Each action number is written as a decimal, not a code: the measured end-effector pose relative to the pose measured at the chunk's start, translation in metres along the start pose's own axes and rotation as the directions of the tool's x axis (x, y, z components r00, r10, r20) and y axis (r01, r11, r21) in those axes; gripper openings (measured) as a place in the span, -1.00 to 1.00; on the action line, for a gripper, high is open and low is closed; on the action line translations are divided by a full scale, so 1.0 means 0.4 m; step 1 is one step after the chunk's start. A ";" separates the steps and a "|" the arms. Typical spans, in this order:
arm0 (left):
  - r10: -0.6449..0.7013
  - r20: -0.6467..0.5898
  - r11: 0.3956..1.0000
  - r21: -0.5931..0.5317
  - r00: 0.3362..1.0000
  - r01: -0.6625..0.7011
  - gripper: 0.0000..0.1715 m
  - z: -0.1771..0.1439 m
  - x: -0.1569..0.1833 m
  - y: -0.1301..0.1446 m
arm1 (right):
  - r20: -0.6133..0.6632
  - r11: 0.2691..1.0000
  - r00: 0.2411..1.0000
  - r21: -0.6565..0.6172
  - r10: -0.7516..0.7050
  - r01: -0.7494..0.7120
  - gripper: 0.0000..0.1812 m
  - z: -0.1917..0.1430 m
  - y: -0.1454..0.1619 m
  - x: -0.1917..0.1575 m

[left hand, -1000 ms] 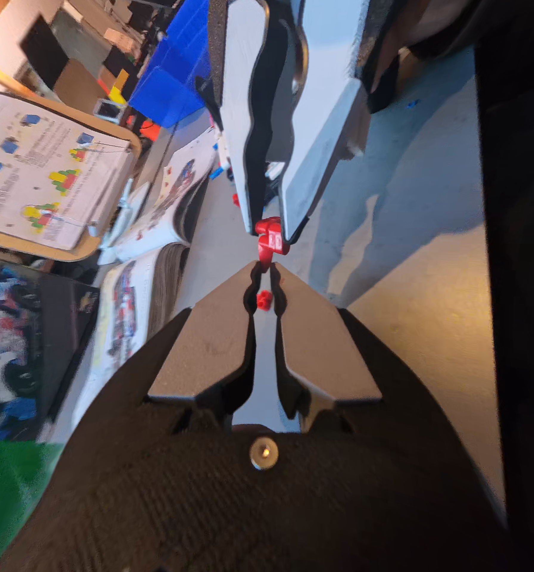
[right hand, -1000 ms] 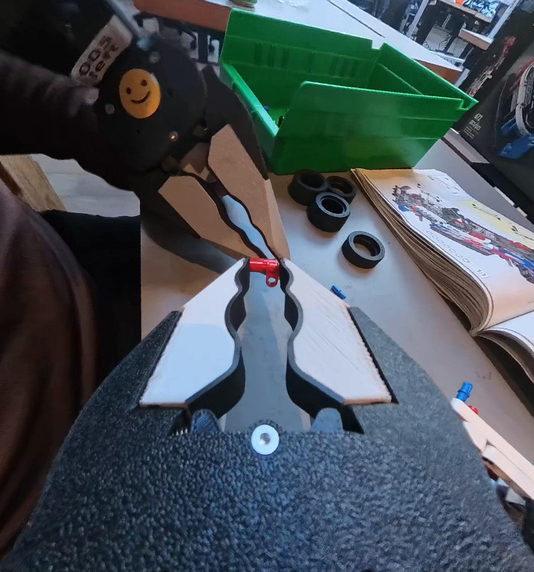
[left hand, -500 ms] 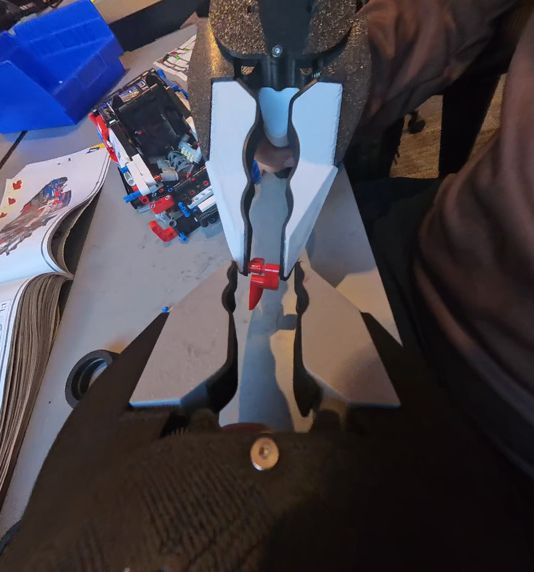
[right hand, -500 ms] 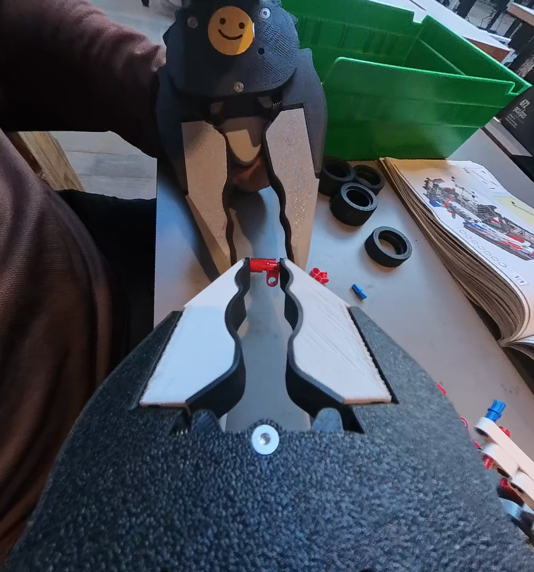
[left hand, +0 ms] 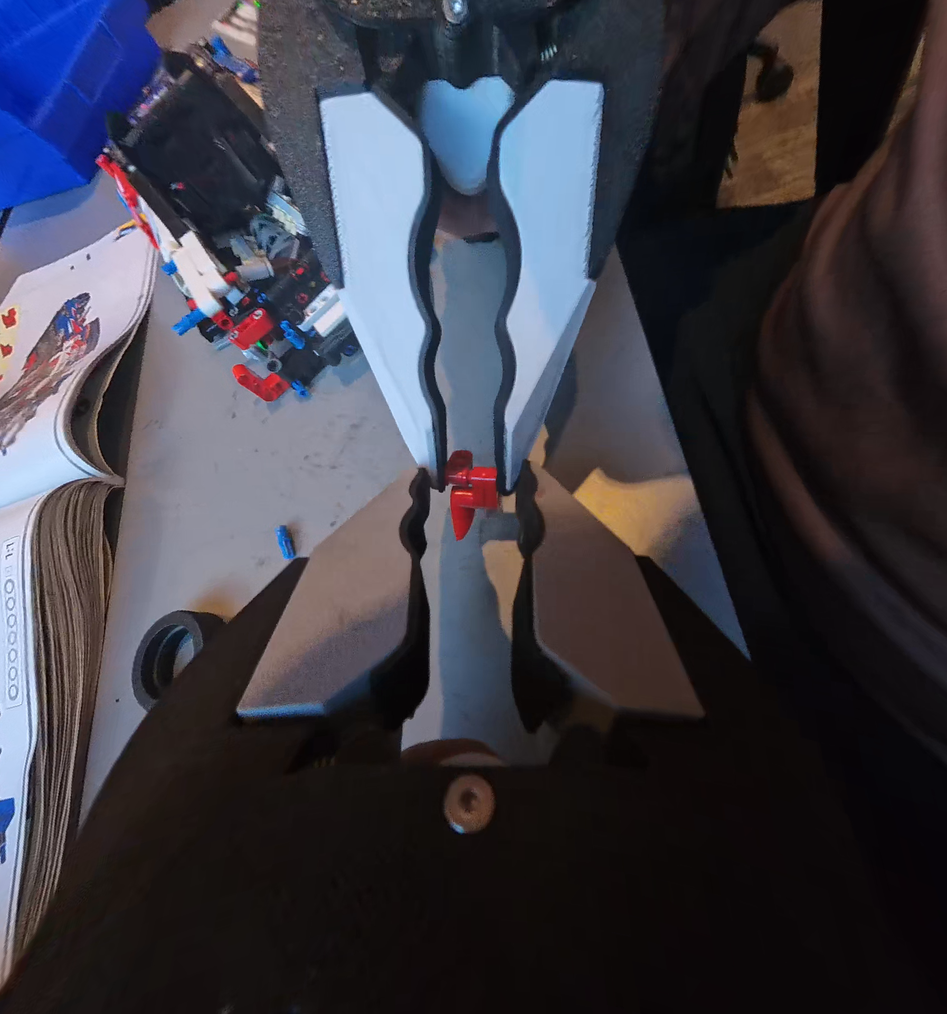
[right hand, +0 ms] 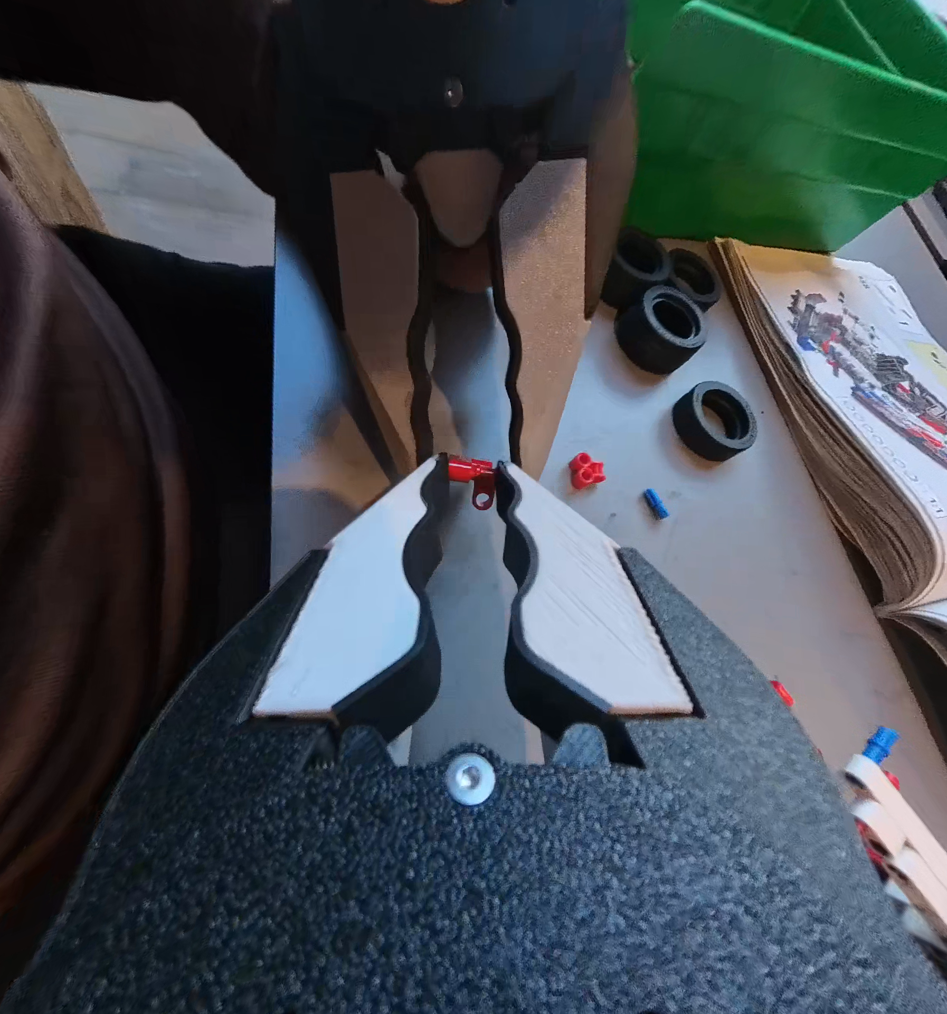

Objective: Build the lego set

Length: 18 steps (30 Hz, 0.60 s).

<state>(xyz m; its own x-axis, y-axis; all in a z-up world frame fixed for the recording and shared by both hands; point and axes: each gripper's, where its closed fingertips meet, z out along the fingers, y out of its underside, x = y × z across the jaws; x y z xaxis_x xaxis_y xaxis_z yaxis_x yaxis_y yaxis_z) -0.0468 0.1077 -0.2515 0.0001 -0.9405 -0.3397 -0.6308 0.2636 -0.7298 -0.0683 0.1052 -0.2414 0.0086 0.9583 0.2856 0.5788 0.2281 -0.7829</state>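
Note:
My right gripper, with white fingers, is shut on a small red pin connector at its very tips; a holed tab hangs down from it. In the left wrist view it comes from the top and holds the same red piece. My left gripper, with dark fingers, is open and empty. It faces the right one tip to tip, and its jaws stand just outside the right fingertips. It also shows in the right wrist view.
A small red connector and a blue pin lie on the grey table. Black tyres, a green bin and an open instruction book lie to the right. The part-built car stands by a blue bin. My two grippers' fingertips are within a few centimetres of each other. Both grippers' tips are roughly 20 cm from the part-built car.
My left gripper opened and let go of a small red connector, which now lies on the table. It swung round to face the right gripper and closed in tip to tip.

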 end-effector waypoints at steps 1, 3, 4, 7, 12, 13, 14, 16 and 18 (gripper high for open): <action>0.011 -0.006 1.000 -0.007 1.000 -0.011 -0.71 0.001 0.004 0.002 | 0.005 1.000 1.000 -0.005 0.000 0.000 -0.85 0.002 0.003 -0.005; -0.003 0.010 1.000 0.006 1.000 0.003 -0.71 -0.002 -0.004 -0.001 | -0.007 1.000 1.000 0.000 0.014 -0.014 -0.85 0.002 0.001 0.001; -0.020 0.021 1.000 0.025 1.000 0.019 -0.71 -0.005 -0.011 -0.006 | -0.012 0.999 0.999 0.016 0.032 -0.032 -0.85 0.000 -0.003 0.009; -0.069 0.039 0.994 0.091 0.997 0.065 -0.68 -0.018 -0.031 -0.021 | -0.033 0.995 0.996 0.066 0.079 -0.077 -0.84 -0.007 -0.020 0.029; -0.106 0.098 0.975 0.205 0.990 0.085 -0.66 -0.041 -0.066 -0.048 | -0.149 0.991 0.989 0.128 -0.009 0.028 -0.83 -0.026 -0.050 0.071; -0.120 0.078 0.968 0.230 0.990 0.100 -0.62 -0.049 -0.066 -0.053 | -0.180 0.989 0.983 0.130 -0.045 0.070 -0.82 -0.030 -0.055 0.075; -0.144 0.066 0.963 0.237 0.987 0.125 -0.61 -0.056 -0.070 -0.050 | -0.205 0.986 0.975 0.119 -0.090 0.116 -0.82 -0.030 -0.055 0.075; -0.177 0.044 0.961 0.222 0.983 0.163 -0.49 -0.061 -0.075 -0.037 | -0.224 0.976 0.959 0.088 -0.176 0.200 -0.82 -0.024 -0.047 0.062; -0.182 0.040 0.965 0.198 0.983 0.171 -0.45 -0.060 -0.076 -0.024 | -0.246 0.966 0.940 0.044 -0.238 0.256 -0.82 -0.017 -0.036 0.056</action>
<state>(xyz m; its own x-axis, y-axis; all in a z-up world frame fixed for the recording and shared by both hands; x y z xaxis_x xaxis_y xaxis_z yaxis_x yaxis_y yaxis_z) -0.0594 0.1285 -0.2198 0.1456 -0.9635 -0.2246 -0.4550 0.1363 -0.8800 -0.0707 0.1222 -0.2201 0.0715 0.8039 0.5905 0.5254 0.4728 -0.7074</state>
